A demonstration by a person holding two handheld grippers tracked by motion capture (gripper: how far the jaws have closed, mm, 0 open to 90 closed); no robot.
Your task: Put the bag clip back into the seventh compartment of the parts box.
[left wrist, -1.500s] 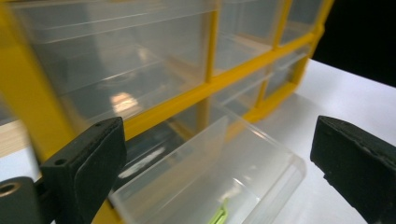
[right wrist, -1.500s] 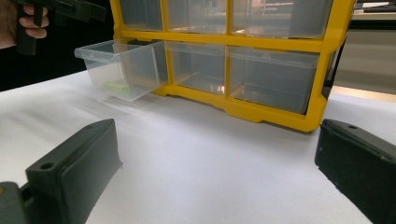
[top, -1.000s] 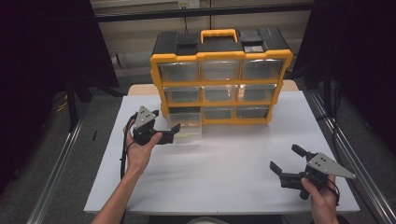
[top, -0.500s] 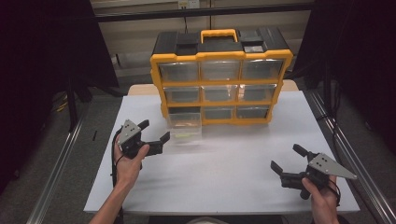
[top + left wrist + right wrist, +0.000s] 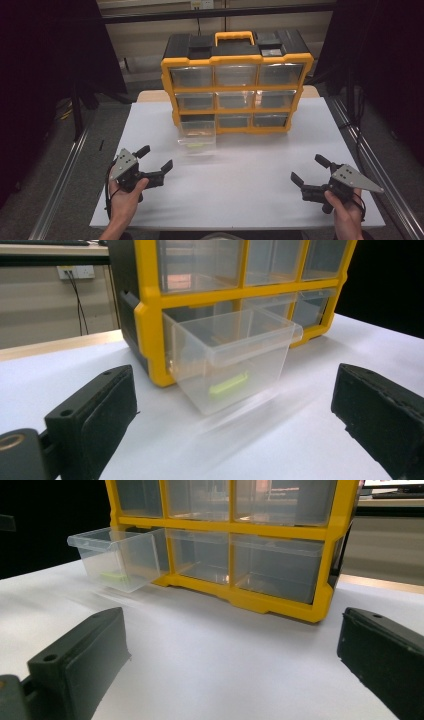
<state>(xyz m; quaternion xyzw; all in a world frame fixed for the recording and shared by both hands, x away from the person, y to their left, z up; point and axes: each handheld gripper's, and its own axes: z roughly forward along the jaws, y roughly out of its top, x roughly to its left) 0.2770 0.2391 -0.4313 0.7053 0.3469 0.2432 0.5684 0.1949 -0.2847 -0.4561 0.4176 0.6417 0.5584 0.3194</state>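
Two grippers, jaws apart; clear plastic drawer (image 5: 235, 357) pulled out; yellow organizer (image 5: 237, 90)

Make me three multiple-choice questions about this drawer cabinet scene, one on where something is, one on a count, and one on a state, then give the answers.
1. Which drawer of the organizer is pulled out?
A. top right
B. bottom left
C. middle centre

2. How many drawers does the organizer's front show?
A. six
B. nine
C. twelve

3. How do the jaws of the left gripper stand?
A. open and empty
C. shut on a drawer
B. shut on the handle

Answers:
1. B: in the high view the open drawer sticks out of the bottom row at the left, with a small green item lying in it.
2. B: three rows of three clear drawers.
3. A: the left gripper view shows its jaws wide apart with bare table between them.
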